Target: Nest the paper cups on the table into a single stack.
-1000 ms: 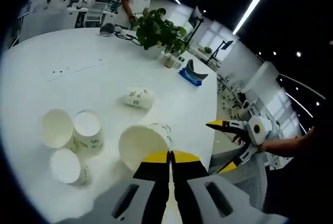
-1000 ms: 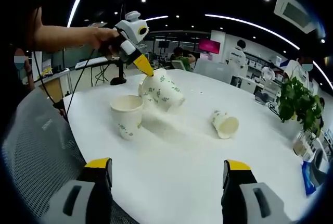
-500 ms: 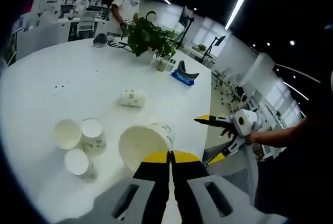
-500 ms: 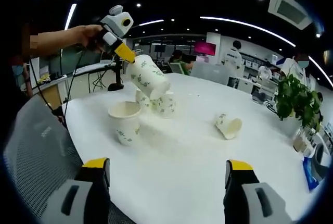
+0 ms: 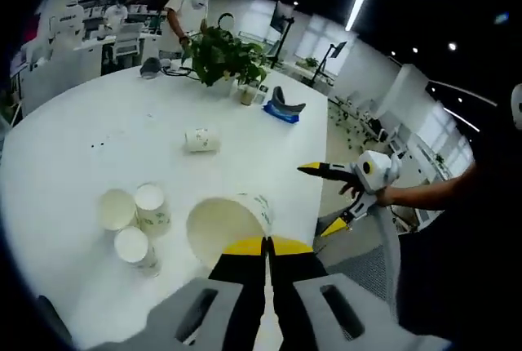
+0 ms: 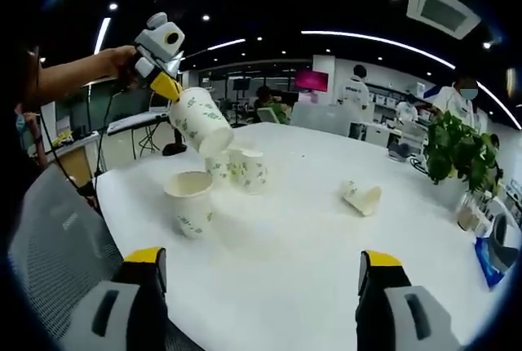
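Left tool (image 6: 167,83) is clenched on a paper cup (image 6: 199,121), held tilted in the air above three upright cups (image 5: 134,220) standing close together on the table (image 6: 310,245). A fifth cup (image 6: 364,197) lies on its side well apart. Right tool (image 5: 325,197) hangs released off the table edge. Lowered still tilted, the held cup would probably topple the standing ones

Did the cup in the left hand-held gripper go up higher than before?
Yes. In the right gripper view, the held cup has risen: a second ago it hung level with the standing cups on the table; now it is clearly above them.
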The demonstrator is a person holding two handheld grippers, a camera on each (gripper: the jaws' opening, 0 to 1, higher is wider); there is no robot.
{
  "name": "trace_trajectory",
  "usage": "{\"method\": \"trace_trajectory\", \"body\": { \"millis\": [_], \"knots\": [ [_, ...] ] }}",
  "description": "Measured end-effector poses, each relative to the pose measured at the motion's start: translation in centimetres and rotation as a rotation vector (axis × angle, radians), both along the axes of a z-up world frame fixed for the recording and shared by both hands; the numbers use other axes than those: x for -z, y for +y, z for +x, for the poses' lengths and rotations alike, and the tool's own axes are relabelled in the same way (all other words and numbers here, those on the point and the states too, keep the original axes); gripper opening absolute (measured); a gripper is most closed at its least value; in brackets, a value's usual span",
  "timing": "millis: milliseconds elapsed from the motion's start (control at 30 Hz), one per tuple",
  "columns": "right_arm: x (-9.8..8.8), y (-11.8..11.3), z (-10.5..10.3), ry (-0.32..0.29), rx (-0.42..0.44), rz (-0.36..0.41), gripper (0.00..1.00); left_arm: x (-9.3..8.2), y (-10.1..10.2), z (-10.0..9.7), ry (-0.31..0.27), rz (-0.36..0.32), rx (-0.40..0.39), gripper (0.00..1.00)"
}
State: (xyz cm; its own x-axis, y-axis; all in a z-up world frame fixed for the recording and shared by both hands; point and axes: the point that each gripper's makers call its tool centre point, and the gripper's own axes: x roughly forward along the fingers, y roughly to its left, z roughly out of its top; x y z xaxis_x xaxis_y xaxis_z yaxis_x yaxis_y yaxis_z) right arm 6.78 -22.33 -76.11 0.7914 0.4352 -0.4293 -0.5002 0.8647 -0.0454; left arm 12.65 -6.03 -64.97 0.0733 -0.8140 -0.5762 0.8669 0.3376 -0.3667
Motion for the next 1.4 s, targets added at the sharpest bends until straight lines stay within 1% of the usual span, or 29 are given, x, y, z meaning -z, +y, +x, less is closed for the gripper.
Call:
{"method": "trace_trajectory", "body": {
  "millis": [133, 400, 600, 1033, 1167, 1400],
  "knots": [
    [-0.2, -0.2, 0.1, -0.011, 0.009, 0.011, 1.00, 0.1, 0.6, -0.2, -0.028, 0.030, 0.029, 0.00],
    [-0.8, -0.4, 0.3, -0.034, 0.028, 0.016, 1.00, -0.1, 1.4, -0.9, -0.060, 0.074, 0.062, 0.00],
    [-1.0, -0.8, 0.4, -0.043, 0.044, 0.021, 1.00, 0.6, 1.9, -1.2, -0.075, 0.126, 0.081, 0.00],
    [-0.6, -0.9, 0.4, -0.031, 0.042, 0.005, 1.00, 1.6, 2.1, -1.7, -0.111, 0.216, 0.127, 0.00],
    [-0.6, -0.8, 0.3, -0.023, 0.040, -0.001, 1.00, 1.9, 1.9, -1.8, -0.130, 0.244, 0.147, 0.00],
    [-0.6, -0.8, 0.3, -0.023, 0.046, 0.001, 1.00, 2.9, 1.4, -2.1, -0.141, 0.283, 0.190, 0.00]
  ]
}}
